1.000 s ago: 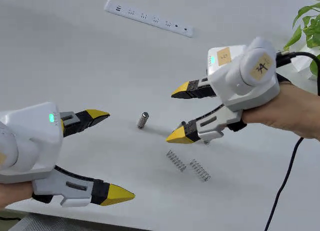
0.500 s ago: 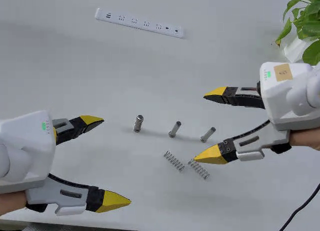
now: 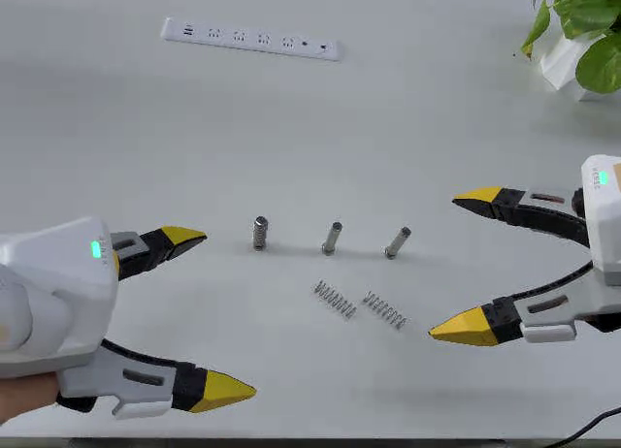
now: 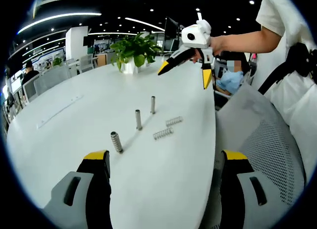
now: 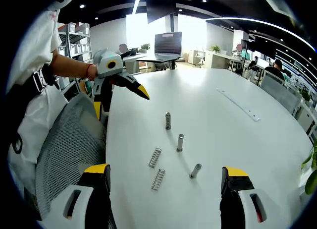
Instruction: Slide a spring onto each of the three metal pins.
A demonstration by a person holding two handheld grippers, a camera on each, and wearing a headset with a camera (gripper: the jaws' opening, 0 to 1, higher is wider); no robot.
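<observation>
Three metal pins stand in a row on the white table [image 3: 146, 138]. The left pin [image 3: 260, 233] carries a spring; the middle pin [image 3: 332, 239] and the right pin [image 3: 397, 242] are bare. Two loose springs [image 3: 334, 300] [image 3: 384, 310] lie just in front of them. My left gripper [image 3: 228, 314] is open at the lower left, apart from the pins. My right gripper [image 3: 444, 267] is open at the right, empty, beside the right pin. The left gripper view looks along the sprung pin [image 4: 116, 142] and both springs [image 4: 163, 133]; the right gripper view has the near bare pin [image 5: 195, 170].
A white power strip [image 3: 250, 38] lies at the far side of the table. A potted plant [image 3: 582, 31] stands at the far right corner. A mesh chair [image 4: 262, 140] sits at the table's near edge, where the person stands.
My right gripper has drawn back to the right and lower, off the pins, uncovering the middle and right pins. The left gripper has kept its place. The head camera has shifted.
</observation>
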